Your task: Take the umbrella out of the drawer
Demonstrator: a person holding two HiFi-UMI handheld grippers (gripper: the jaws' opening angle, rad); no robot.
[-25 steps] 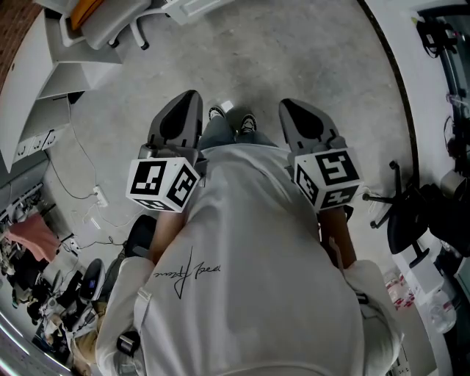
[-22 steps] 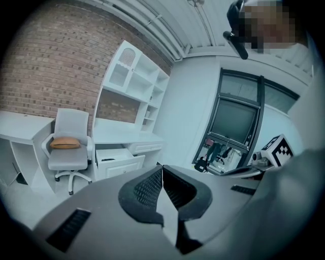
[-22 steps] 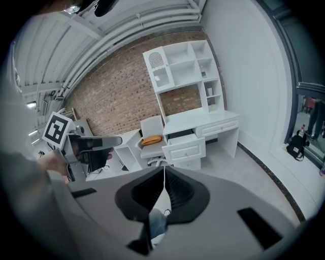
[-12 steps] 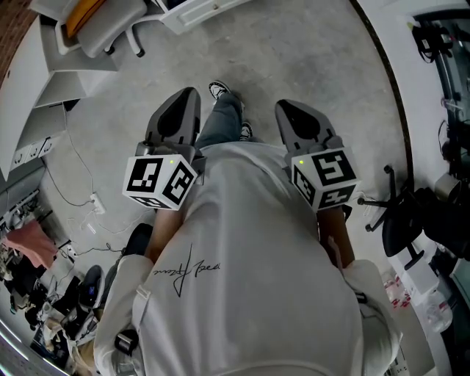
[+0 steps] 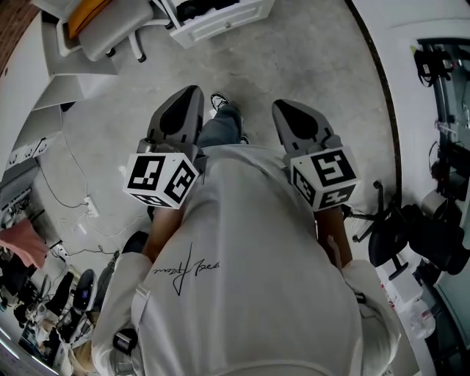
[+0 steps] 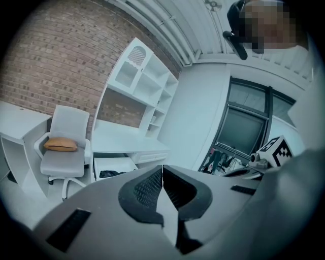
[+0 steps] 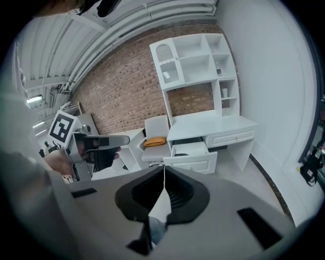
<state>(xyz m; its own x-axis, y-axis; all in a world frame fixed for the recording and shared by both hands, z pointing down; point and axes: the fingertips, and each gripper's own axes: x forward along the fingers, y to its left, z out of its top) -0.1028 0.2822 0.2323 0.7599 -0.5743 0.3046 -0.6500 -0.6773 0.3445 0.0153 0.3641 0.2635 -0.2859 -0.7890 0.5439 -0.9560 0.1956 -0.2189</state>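
At the far left of the head view a white chair [image 5: 110, 29] is cut off by the top edge, and only part of its orange cushion [image 5: 84, 15] shows. The left tool [image 5: 185, 99] is held out over the floor [image 5: 308, 51], well apart from the furniture. In its own view its jaws are pressed together with nothing between them.

Ahead, at the top edge of the head view, the white drawer [image 5: 220, 26] stands pulled out from under the tabletop [image 7: 208, 124], and its back is cut off. A dark shape lies inside it, probably the umbrella [image 6: 112, 173], but it is too small and shadowed to make out.

The right tool [image 5: 288, 109] is held level with the left one, with its jaws likewise closed tight and empty. In the head view the person's white shirt [image 5: 250, 279] and the marker cubes hide both hands.
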